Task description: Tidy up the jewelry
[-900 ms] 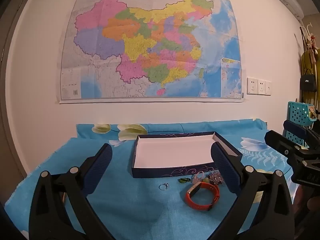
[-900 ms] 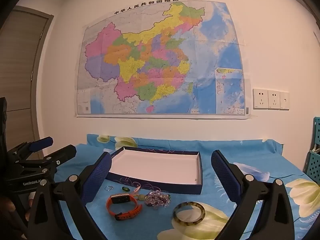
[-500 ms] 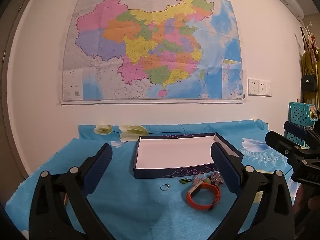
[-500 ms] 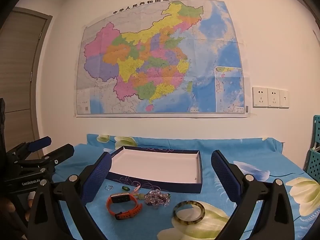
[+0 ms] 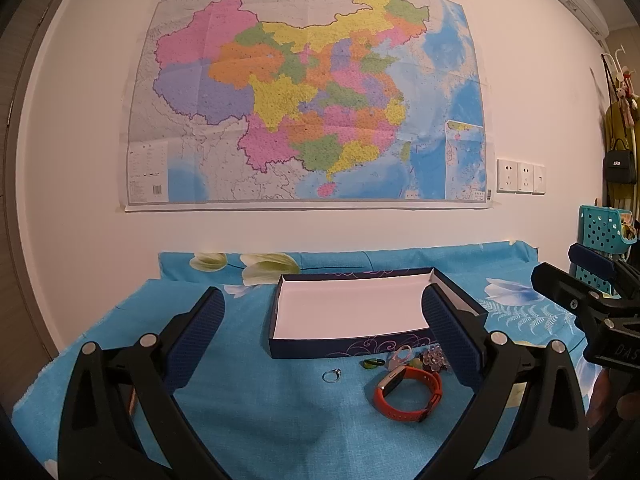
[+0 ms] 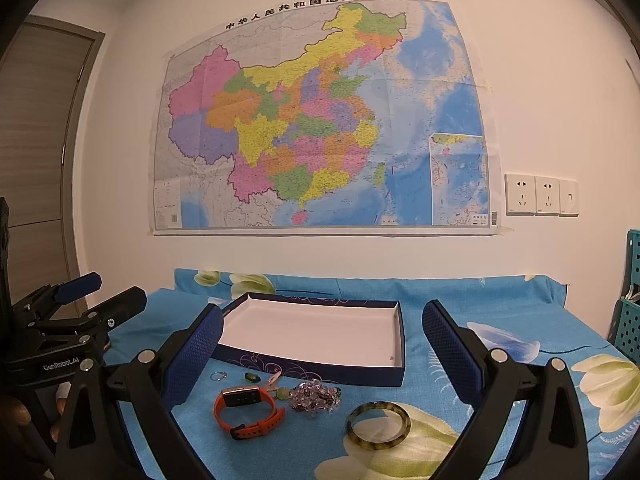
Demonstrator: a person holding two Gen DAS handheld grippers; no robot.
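Observation:
A dark blue box (image 5: 460, 296) (image 6: 312, 370) with a white inside lies open and empty on the blue flowered cloth. In front of it lie a silver ring (image 5: 331, 375) (image 6: 218, 375), a small green piece (image 5: 372, 363) (image 6: 252, 377), an orange watch (image 5: 408, 392) (image 6: 248, 410), a cluster of clear beads (image 5: 434, 358) (image 6: 316, 396) and a mottled bangle (image 6: 378, 424). My left gripper (image 5: 322, 334) is open and empty, above the cloth near the ring. My right gripper (image 6: 322, 344) is open and empty, above the watch and beads.
A large map hangs on the white wall behind. A teal basket (image 5: 604, 232) (image 6: 632, 320) stands at the right. Each gripper shows in the other's view, the right one (image 5: 592, 308) at the right edge and the left one (image 6: 76, 320) at the left edge.
Both views have shifted only slightly; the scene sits a touch lower in the left wrist view. Nothing on the cloth has moved and both grippers stay open.

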